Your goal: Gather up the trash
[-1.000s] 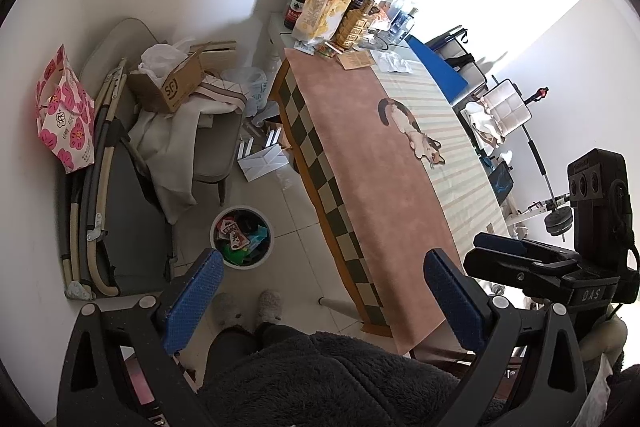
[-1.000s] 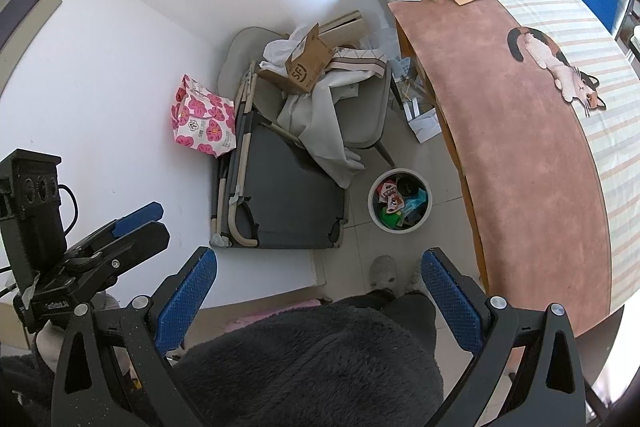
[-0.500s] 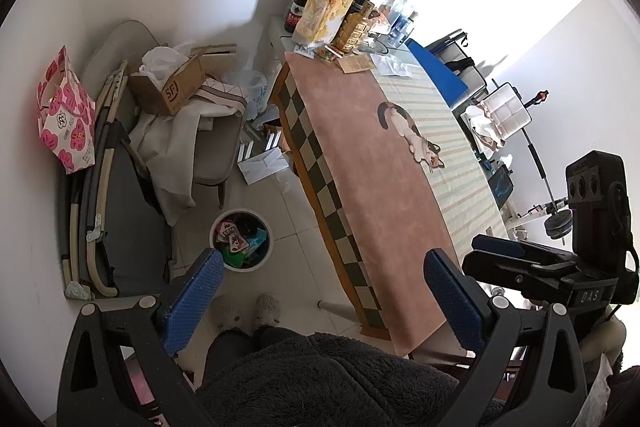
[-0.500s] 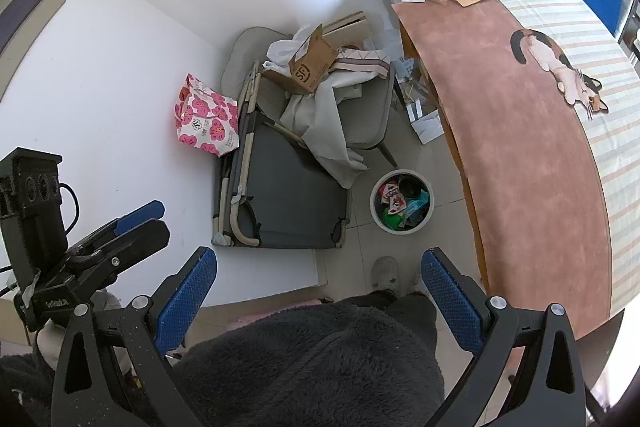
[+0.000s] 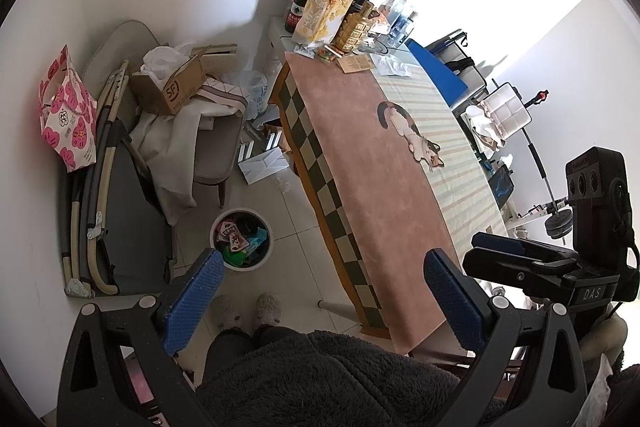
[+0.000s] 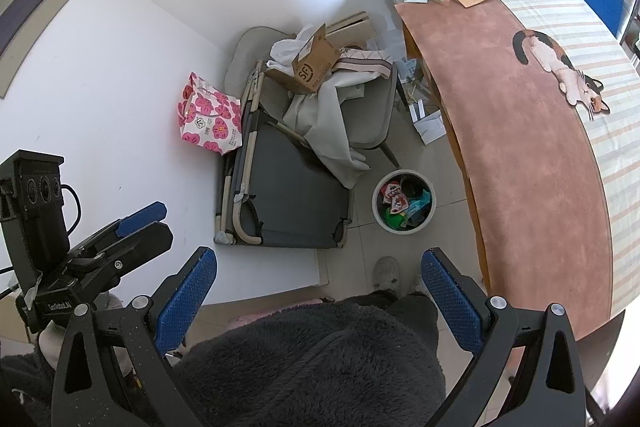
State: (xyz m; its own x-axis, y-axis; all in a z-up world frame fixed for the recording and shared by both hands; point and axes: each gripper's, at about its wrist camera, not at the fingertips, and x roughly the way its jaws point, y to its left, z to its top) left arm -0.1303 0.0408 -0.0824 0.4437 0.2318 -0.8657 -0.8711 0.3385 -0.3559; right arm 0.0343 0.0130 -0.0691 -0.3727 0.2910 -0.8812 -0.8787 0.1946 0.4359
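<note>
A round white trash bin (image 5: 241, 239) full of coloured wrappers stands on the tiled floor beside the table; it also shows in the right wrist view (image 6: 403, 202). My left gripper (image 5: 324, 291) is open and empty, held high over the floor and the table's near end. My right gripper (image 6: 320, 291) is open and empty, held high over the floor near the bin. Each gripper shows from the side in the other's view, the right one (image 5: 532, 259) and the left one (image 6: 120, 231). Small wrappers and papers (image 5: 344, 57) lie at the table's far end.
A long table with a pink cat cloth (image 5: 372, 163) runs away from me, with bottles and a snack bag (image 5: 328, 9) at its far end. A chair piled with cloth and a cardboard box (image 5: 172, 87), a folded cot (image 6: 280, 187) and a pink flowered bag (image 5: 68, 115) stand by the wall.
Both views have shifted slightly; the bin and floor items have drifted a little down and right in frame. Both grippers stay open and empty.
</note>
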